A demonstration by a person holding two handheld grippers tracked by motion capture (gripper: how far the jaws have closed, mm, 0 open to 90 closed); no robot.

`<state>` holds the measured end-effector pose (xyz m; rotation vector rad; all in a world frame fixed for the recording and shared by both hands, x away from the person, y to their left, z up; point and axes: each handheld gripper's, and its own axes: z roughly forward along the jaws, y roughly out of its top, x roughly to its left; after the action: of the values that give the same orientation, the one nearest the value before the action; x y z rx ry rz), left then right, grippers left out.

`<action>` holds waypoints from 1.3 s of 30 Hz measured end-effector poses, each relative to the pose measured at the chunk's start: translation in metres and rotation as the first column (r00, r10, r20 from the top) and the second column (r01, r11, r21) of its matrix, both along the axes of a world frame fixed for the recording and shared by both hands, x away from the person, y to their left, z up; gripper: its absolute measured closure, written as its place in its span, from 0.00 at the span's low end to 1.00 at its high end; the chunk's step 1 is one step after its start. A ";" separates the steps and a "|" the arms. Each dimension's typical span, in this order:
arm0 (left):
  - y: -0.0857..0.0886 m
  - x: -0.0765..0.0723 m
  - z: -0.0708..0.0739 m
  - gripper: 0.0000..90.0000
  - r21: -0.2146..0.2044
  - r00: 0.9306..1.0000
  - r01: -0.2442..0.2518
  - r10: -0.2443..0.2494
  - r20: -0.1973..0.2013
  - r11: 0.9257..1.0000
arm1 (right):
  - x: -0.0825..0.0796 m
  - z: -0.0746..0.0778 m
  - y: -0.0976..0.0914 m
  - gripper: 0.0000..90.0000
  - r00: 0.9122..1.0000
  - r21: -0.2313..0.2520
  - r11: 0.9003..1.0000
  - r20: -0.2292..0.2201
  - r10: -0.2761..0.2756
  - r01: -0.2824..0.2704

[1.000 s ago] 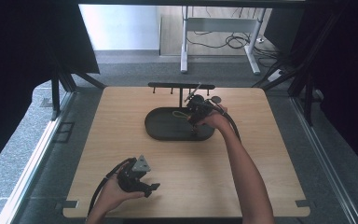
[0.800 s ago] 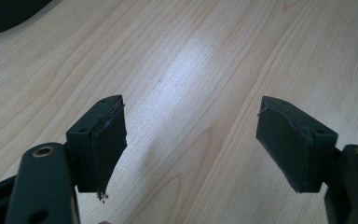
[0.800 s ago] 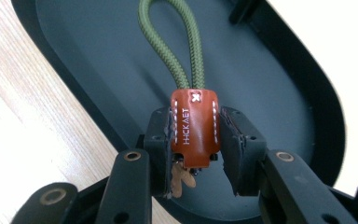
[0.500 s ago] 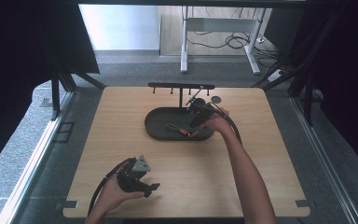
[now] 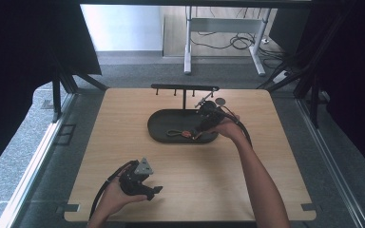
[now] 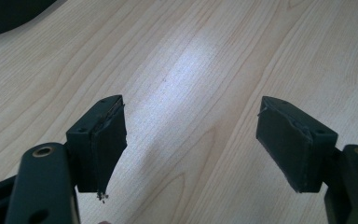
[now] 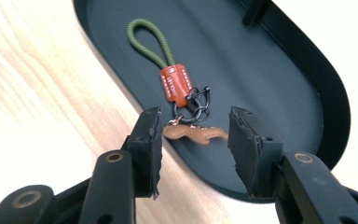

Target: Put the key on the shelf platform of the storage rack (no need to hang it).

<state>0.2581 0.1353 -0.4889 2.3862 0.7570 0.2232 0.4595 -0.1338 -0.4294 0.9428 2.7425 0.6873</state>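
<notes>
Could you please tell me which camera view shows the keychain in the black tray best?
The right gripper view: the keychain lies close, its green loop and orange tab clear. The high view shows it tiny in the tray.

I am seeing my right gripper (image 5: 200, 134) opening its jaws, which were closed a second ago, and backing off toward 4 o'clock from the keychain (image 5: 180, 134). The keychain is now lying free in the black oval tray (image 5: 158, 124), just ahead of the parted pads.
</notes>
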 end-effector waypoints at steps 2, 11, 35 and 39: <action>0.000 0.000 0.000 0.28 0.000 1.000 -0.003 0.003 0.000 1.000 | -0.006 0.001 -0.004 0.59 1.000 0.007 1.000 0.003 -0.002 0.002; -0.001 0.002 -0.003 0.28 0.019 1.000 -0.009 0.009 -0.001 1.000 | -0.037 0.004 -0.028 0.58 0.999 0.073 0.997 0.037 -0.004 0.001; -0.005 0.000 -0.005 0.28 0.038 1.000 -0.026 0.026 -0.002 0.999 | -0.135 -0.037 -0.103 0.53 0.995 0.205 0.978 0.091 -0.052 0.032; -0.005 0.000 -0.004 0.28 0.040 1.000 -0.031 0.031 0.002 0.999 | -0.145 -0.048 -0.108 0.50 0.993 0.216 0.976 0.103 -0.057 0.034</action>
<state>0.2580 0.1303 -0.4934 2.4129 0.7964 0.2550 0.3150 -0.2422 -0.4771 0.9753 2.5820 1.0101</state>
